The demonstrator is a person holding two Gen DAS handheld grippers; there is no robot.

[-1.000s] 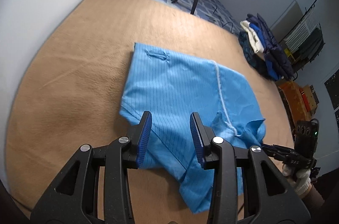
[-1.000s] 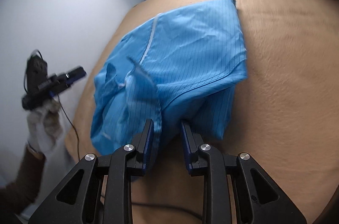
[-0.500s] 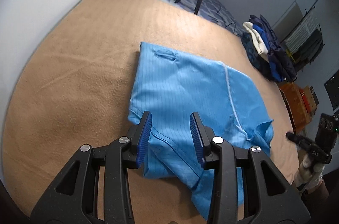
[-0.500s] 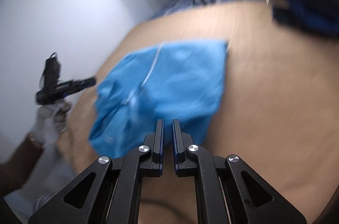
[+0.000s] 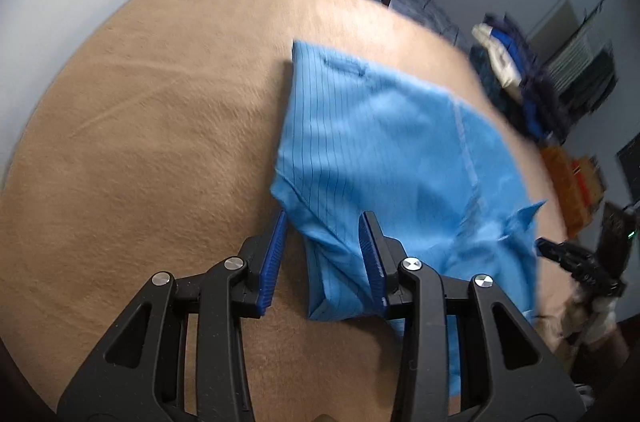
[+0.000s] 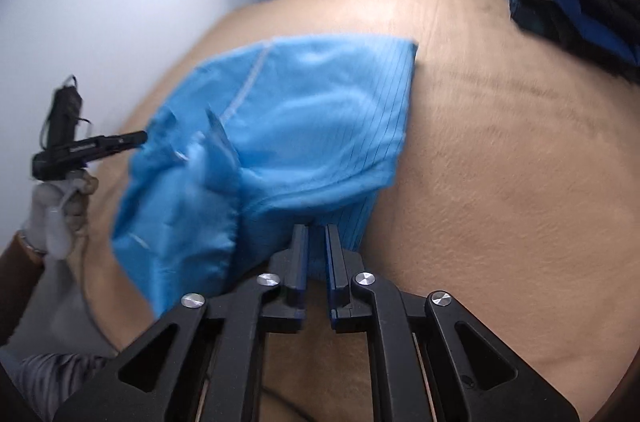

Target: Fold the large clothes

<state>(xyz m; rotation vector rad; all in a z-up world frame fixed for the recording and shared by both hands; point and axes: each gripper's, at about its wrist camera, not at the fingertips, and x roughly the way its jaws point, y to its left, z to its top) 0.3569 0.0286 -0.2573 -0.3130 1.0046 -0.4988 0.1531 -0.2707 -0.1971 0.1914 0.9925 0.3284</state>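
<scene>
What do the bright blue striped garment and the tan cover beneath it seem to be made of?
The bright blue striped garment looks like thin, smooth woven cloth, perhaps a synthetic: it has a slight sheen, fine dark pinstripes and soft folds. The tan cover looks like matte fleece or plush blanket, with a fuzzy nap showing brushed streaks. Neither fibre can be told for certain.

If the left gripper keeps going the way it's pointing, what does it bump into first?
Most likely the blue garment. The left gripper points down at the garment's near folded corner, which lies between its open fingers, with the tan blanket underneath. Depth is hard to judge here.
</scene>
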